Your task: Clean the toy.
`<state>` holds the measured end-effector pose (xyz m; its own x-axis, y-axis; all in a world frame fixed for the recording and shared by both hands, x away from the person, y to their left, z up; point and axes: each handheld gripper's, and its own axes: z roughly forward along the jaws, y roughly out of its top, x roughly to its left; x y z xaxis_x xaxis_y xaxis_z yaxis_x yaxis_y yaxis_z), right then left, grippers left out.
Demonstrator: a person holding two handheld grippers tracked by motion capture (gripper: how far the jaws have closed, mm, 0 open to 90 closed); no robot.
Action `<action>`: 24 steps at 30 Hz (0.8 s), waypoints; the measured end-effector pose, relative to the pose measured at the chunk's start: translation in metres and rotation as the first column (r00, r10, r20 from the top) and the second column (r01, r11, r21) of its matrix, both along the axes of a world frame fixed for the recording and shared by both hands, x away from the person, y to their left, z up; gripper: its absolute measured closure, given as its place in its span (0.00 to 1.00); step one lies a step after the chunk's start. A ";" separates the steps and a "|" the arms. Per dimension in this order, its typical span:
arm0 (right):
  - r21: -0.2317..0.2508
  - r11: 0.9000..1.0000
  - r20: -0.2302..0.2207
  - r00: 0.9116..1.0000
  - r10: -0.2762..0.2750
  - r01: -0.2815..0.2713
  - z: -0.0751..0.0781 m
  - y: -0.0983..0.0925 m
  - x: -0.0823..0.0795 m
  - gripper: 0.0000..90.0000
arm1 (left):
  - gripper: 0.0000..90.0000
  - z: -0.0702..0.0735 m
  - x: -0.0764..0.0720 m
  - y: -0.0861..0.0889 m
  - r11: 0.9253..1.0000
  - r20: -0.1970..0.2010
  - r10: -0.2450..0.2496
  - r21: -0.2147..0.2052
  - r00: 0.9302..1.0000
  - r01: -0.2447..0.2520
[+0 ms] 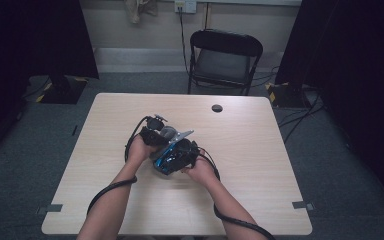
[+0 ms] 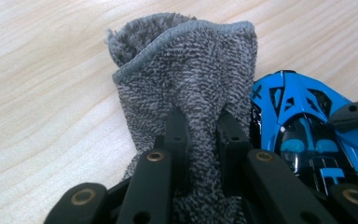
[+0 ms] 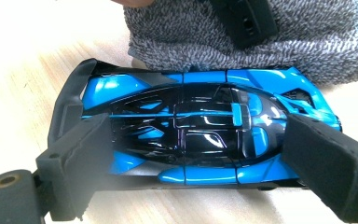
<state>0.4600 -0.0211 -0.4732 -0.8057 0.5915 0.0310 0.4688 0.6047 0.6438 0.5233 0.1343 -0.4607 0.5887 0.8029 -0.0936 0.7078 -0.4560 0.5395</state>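
A grey terry cloth [image 2: 186,70] is bunched between the jaws of my left gripper [image 2: 204,126], which is shut on it just above the wooden table [image 1: 240,150]. Right beside the cloth sits a blue and black toy car [image 3: 196,126]. My right gripper [image 3: 200,144] is shut on the car, one pad on its rear wing and the other on its nose. The cloth [image 3: 307,42] touches the car's far side, and one left jaw presses into it there. In the high view both grippers, the left [image 1: 155,132] and the right [image 1: 180,152], meet at the table's middle.
A black folding chair [image 1: 225,60] stands behind the table's far edge. A small round cable hole [image 1: 217,108] sits near the table's back. Dark curtains and floor cables flank both sides. The person's forearms come in from the near edge.
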 end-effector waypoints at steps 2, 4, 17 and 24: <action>0.002 1.000 0.000 1.000 0.001 -0.001 0.000 0.000 0.000 0.09 | 0.86 0.000 -0.001 0.000 1.000 0.000 0.000 0.004 1.000 0.000; 0.000 1.000 0.000 1.000 0.001 -0.001 0.000 0.000 0.000 0.09 | 0.86 0.000 -0.002 0.000 1.000 0.000 -0.002 0.001 1.000 0.002; -0.001 1.000 -0.001 1.000 0.001 -0.001 0.000 0.000 0.000 0.09 | 0.86 0.001 -0.008 0.005 1.000 -0.008 -0.016 -0.003 1.000 0.016; 0.000 1.000 0.000 1.000 0.001 -0.001 0.000 0.000 0.000 0.09 | 0.86 0.001 -0.012 0.010 1.000 -0.019 -0.021 -0.012 1.000 0.021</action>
<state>0.4601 -0.0211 -0.4733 -0.8063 0.5907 0.0312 0.4683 0.6051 0.6439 0.5112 0.1445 -0.4598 0.6031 0.7894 -0.1147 0.7086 -0.4642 0.5313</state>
